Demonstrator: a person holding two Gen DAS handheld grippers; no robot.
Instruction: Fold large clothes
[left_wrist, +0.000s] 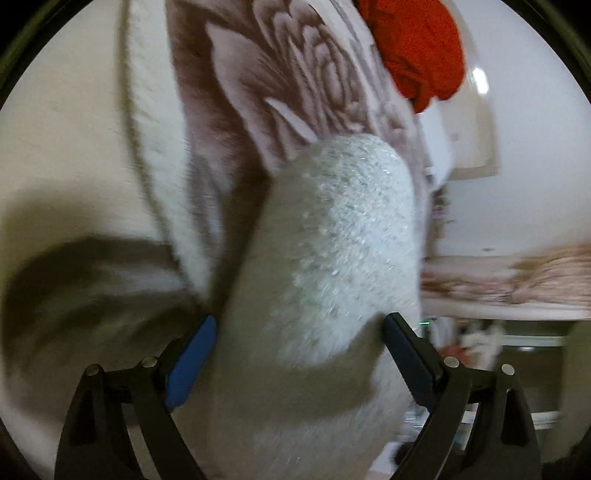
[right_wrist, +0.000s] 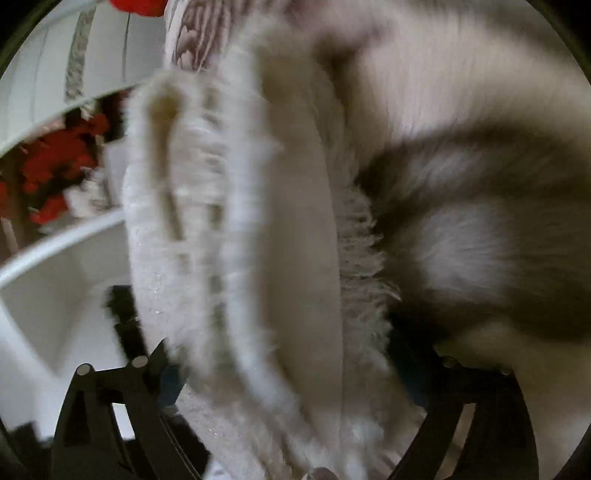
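**Two tongs, one thick fleece bundle**

Both tongs stand spread wide, with the white fluffy garment bulging between their fingers. In the left wrist view it fills the centre and lower frame, lying against a brown floral blanket at top centre, with a red cloth at upper right. The left tongs straddle the roll with blue pads spread; whether they press it, you cannot tell. The right tongs are half buried in layered pile edges, blurred by motion. Close on one edge only, not the whole wad. Lift both corners level, keep the cloth taut, and slow down so layers do not slip.
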